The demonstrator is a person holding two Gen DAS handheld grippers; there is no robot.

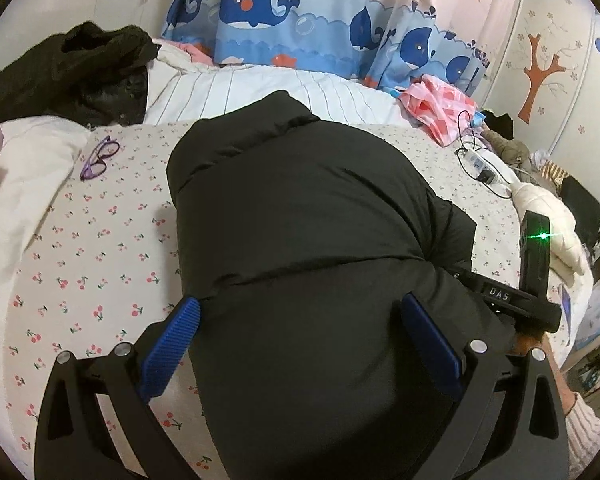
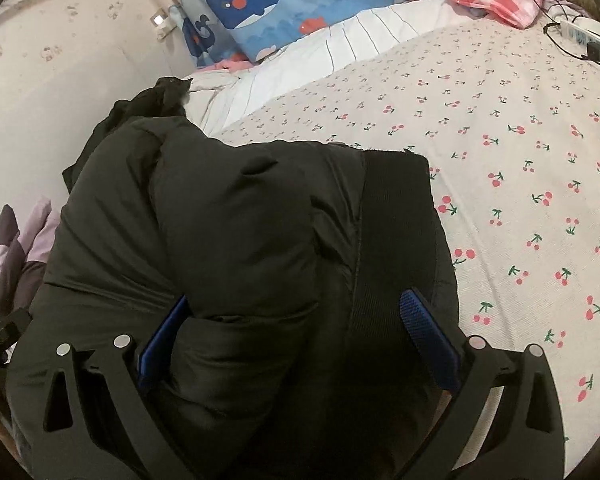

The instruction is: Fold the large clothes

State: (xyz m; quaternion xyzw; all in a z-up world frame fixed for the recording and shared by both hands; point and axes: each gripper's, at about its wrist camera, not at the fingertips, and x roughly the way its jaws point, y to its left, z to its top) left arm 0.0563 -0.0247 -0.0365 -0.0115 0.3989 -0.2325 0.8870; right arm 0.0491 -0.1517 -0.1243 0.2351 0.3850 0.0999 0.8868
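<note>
A black puffy down jacket point(image 1: 300, 220) lies folded into a thick bundle on the cherry-print bedsheet point(image 1: 92, 248). My left gripper point(image 1: 300, 312) is open wide, its blue pads on either side of the bundle's near end. In the right wrist view the same jacket point(image 2: 240, 220) fills the centre, with a flat black band down its right side. My right gripper point(image 2: 296, 320) is also open wide and straddles the bundle, the left pad pressed into the puffy fabric. The right gripper's body point(image 1: 516, 296) shows at the jacket's right edge in the left wrist view.
Purple glasses point(image 1: 99, 157) lie on the sheet to the left. Another black garment point(image 1: 72, 72) sits at the back left. A pink plastic bag point(image 1: 440, 108), a power strip with cables point(image 1: 480, 164) and a white pillow point(image 1: 548, 216) are on the right. Whale-print curtains point(image 1: 300, 12) hang behind.
</note>
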